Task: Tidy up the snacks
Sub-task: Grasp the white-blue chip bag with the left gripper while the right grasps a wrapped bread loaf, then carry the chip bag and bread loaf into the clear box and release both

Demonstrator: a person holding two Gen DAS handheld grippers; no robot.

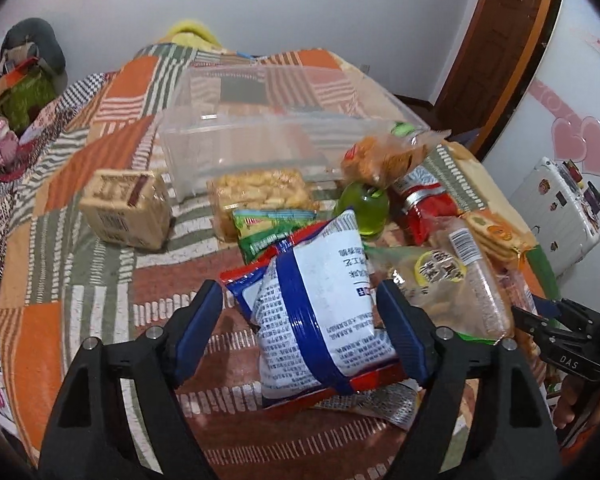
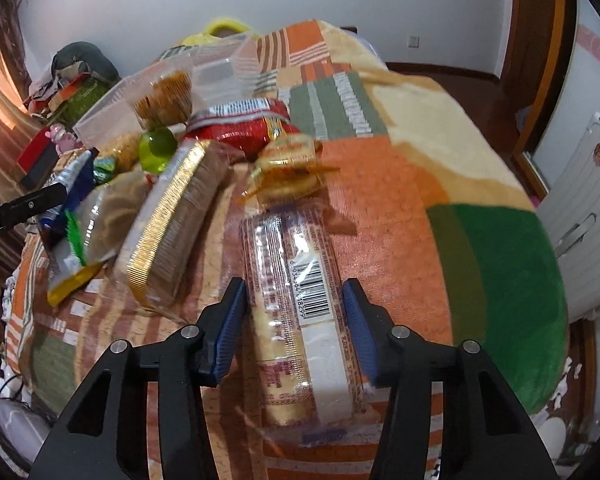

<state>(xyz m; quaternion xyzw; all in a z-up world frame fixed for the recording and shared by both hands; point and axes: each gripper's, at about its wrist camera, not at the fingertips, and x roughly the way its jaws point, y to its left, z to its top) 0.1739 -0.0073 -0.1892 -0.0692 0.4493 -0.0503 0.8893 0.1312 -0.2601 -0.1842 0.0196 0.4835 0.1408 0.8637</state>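
Bedspread: woven patchwork cloth, matt, ribbed.
Storage box, toward the bedspread's far edge: clear smooth plastic.
White and blue snack bag: glossy printed plastic film.
Biscuit sleeve: clear shiny wrap, paper barcode label.
Cracker pack: gold foil trim, glossy.
Gripper fingers: blue ribbed pads, matt black plastic arms.

Both wrist views look close down the snack-strewn bedspread, sharing the clear bin.

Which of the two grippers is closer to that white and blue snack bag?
Left. The left gripper straddles the white and blue bag; the right gripper is off beside the pile, around a long cracker pack.
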